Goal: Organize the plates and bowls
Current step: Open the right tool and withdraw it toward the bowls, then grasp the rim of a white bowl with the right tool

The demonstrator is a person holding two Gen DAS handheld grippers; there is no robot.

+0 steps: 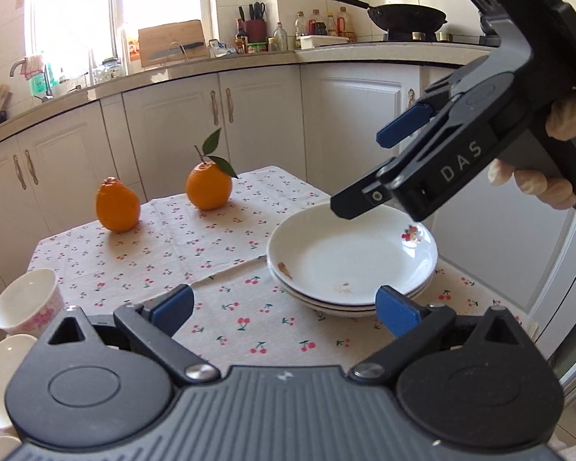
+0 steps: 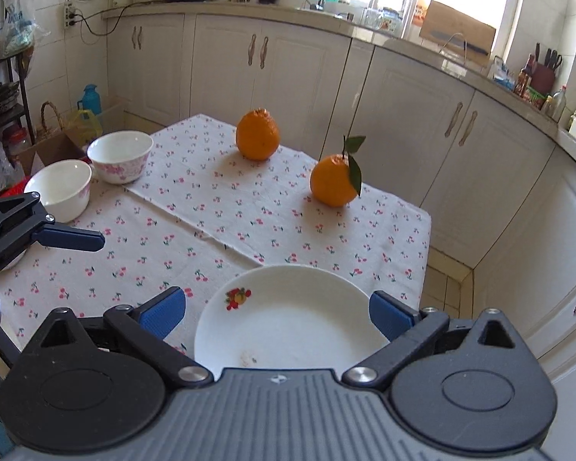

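Observation:
A stack of white plates (image 1: 351, 257) with small fruit prints sits on the cherry-print tablecloth; its top plate also shows in the right wrist view (image 2: 288, 319). My left gripper (image 1: 284, 307) is open and empty, just in front of the stack. My right gripper (image 2: 276, 313) is open, its fingers spread on either side of the top plate and above it; in the left wrist view it hangs over the stack's far rim (image 1: 368, 169). White bowls with pink flowers (image 2: 120, 155) (image 2: 61, 188) stand at the table's left; one shows in the left wrist view (image 1: 28, 305).
Two oranges (image 1: 117, 203) (image 1: 209, 188) stand at the table's far side, one with a leafy stem. The table edge (image 2: 426, 253) drops to the floor on the right. White kitchen cabinets (image 2: 288, 65) and a cluttered counter ring the table.

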